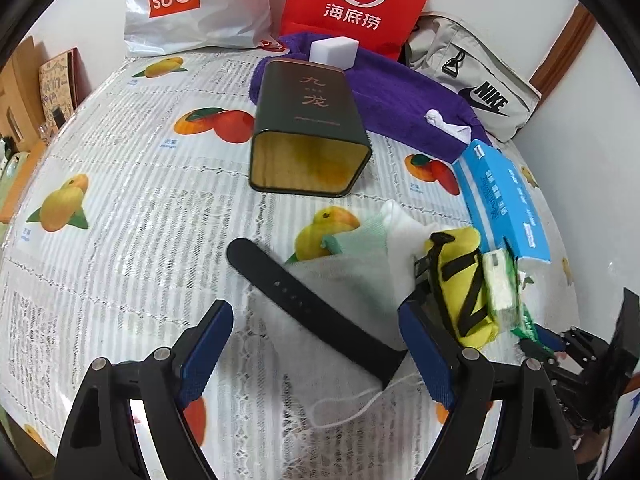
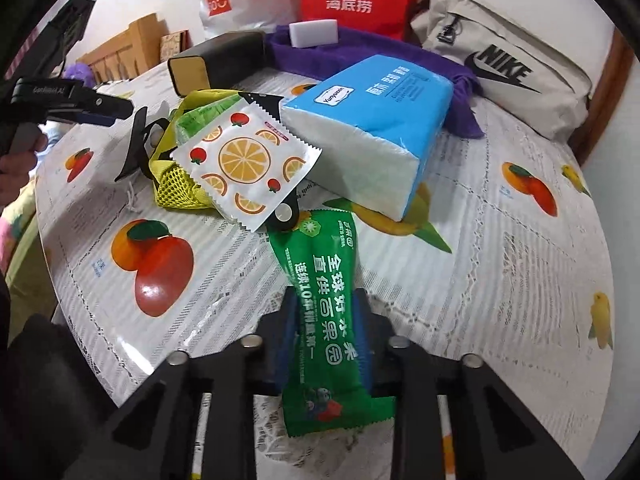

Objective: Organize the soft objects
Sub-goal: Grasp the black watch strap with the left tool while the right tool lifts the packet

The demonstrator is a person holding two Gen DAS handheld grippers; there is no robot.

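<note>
In the left wrist view, the left gripper (image 1: 316, 344) hangs wide open and empty over a black watch strap (image 1: 312, 304) lying on a white face mask (image 1: 344, 280); beside them sit a yellow mesh pouch (image 1: 460, 280), a blue tissue pack (image 1: 504, 196) and a dark tin (image 1: 310, 136) tipped on its side, mouth empty. In the right wrist view, the right gripper (image 2: 324, 344) is closed on a green snack packet (image 2: 324, 320), held just above the tablecloth (image 2: 520, 280) near an orange-slice sachet (image 2: 248, 160). Judging by the scatter, little is sorted yet; nearly everything remains to be gathered.
</note>
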